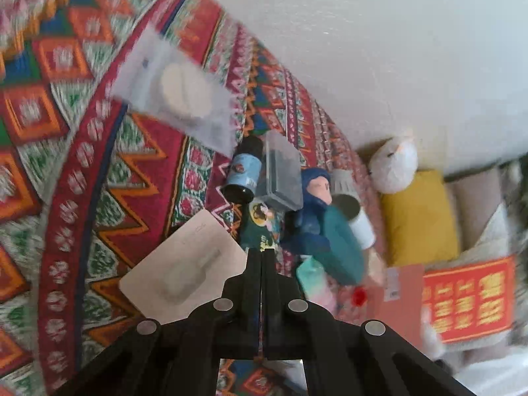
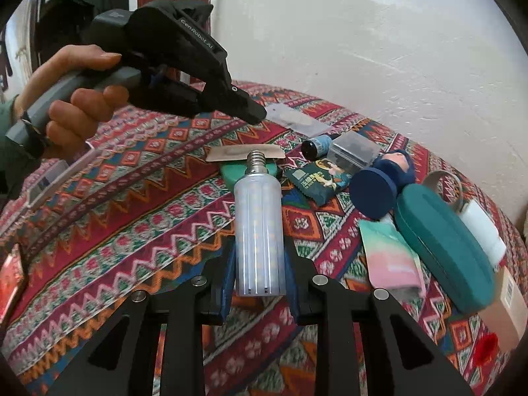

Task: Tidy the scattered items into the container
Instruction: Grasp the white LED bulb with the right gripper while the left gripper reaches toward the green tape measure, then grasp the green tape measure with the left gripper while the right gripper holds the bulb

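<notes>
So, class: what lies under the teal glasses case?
The teal glasses case lies on the patterned cloth, its near end over a tan box. A pink-green packet sits beside it. Whatever else is beneath is covered.

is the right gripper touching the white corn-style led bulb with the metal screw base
Touching. The right wrist view shows the right gripper clamping the white LED bulb, a finger pressed against each side of its body.

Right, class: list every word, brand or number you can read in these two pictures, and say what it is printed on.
"GenRobot.AI": white lettering on the black body of the left gripper.
Green snack packet: print too small to read.
Blue-labelled bottle: label blurred.
Red sheet with yellow characters: blurred, unreadable.
</notes>
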The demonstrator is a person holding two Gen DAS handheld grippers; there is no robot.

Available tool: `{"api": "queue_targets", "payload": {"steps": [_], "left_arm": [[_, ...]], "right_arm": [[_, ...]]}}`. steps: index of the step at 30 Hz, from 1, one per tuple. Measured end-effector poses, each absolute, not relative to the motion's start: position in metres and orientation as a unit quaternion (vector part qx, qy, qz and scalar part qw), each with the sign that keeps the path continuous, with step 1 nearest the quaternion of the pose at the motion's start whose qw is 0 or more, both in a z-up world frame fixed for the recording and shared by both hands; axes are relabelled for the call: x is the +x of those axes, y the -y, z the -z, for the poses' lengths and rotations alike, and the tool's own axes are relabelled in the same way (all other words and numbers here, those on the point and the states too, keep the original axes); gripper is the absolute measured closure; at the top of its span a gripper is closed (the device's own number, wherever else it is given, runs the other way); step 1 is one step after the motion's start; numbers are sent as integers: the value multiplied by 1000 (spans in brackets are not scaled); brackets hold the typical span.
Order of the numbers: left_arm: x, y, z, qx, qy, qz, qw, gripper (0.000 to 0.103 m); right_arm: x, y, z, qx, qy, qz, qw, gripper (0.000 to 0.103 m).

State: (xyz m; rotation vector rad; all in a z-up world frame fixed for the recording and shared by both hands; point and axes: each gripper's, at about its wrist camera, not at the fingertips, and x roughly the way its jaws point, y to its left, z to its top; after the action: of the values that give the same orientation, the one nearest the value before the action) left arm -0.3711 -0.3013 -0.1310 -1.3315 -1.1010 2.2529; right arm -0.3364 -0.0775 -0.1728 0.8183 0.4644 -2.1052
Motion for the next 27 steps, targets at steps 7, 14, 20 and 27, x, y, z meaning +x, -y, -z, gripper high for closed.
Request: {"api": "queue_targets", "payload": {"steps": [7,14,20,27], "left_arm": [[-343,262,63,-432,249,-852,161,103],[-339,258,89,-470,163,-867,28,51],[-346,302,137,-499,311,-806,65,37],[-348,305,157,-533,325,-780,43,39]], "right_arm": [[-300,38,128,295,-137,861,392,75],[-265,12,118,310,-160,867,357,75],[-245,-16,122,323,-149,867,349,75],[-250,-19,137,339,-137,861,353,75]]}}
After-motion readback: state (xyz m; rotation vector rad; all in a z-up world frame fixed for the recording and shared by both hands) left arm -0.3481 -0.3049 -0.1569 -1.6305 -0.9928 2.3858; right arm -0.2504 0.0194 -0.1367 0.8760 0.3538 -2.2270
